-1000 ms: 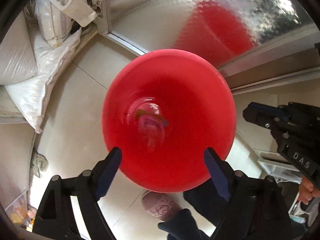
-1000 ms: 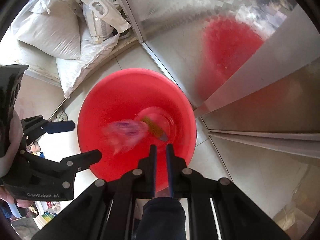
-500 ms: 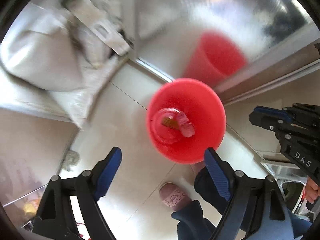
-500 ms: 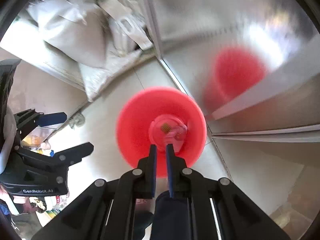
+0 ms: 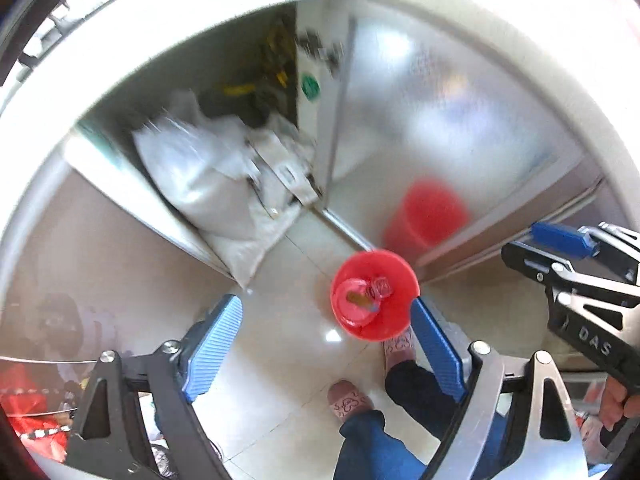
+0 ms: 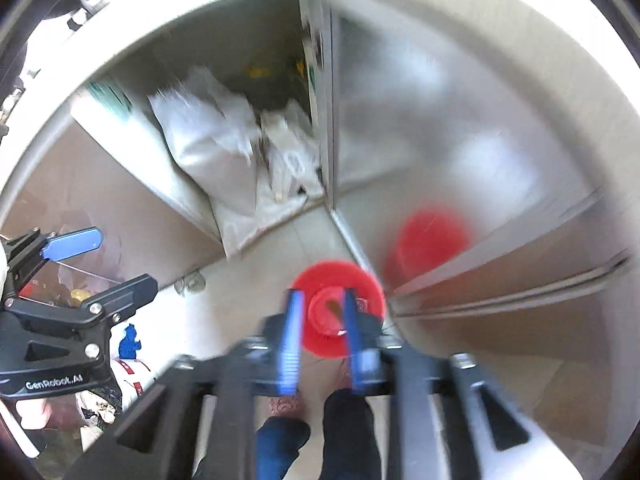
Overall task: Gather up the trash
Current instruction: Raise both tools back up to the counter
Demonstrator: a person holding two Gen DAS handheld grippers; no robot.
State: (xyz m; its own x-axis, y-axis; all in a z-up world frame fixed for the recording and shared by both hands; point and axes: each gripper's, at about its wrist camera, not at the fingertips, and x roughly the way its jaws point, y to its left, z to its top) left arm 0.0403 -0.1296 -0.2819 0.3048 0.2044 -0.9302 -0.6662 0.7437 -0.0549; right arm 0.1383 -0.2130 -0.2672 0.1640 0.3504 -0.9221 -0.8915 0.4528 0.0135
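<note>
Red bucket (image 5: pixel 394 280) w/ trash (image 5: pixel 368 294) inside

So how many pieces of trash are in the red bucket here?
2, as far as I can tell: a crumpled clear wrapper toward the bucket's right side, and an orange-brown scrap on the bottom beside it. Blur may be hiding smaller bits.

Pale tiled floor (image 5: pixel 280 344); frosted glass door (image 5: pixel 440 120); white sacks (image 5: pixel 200 176) in corner.
</note>
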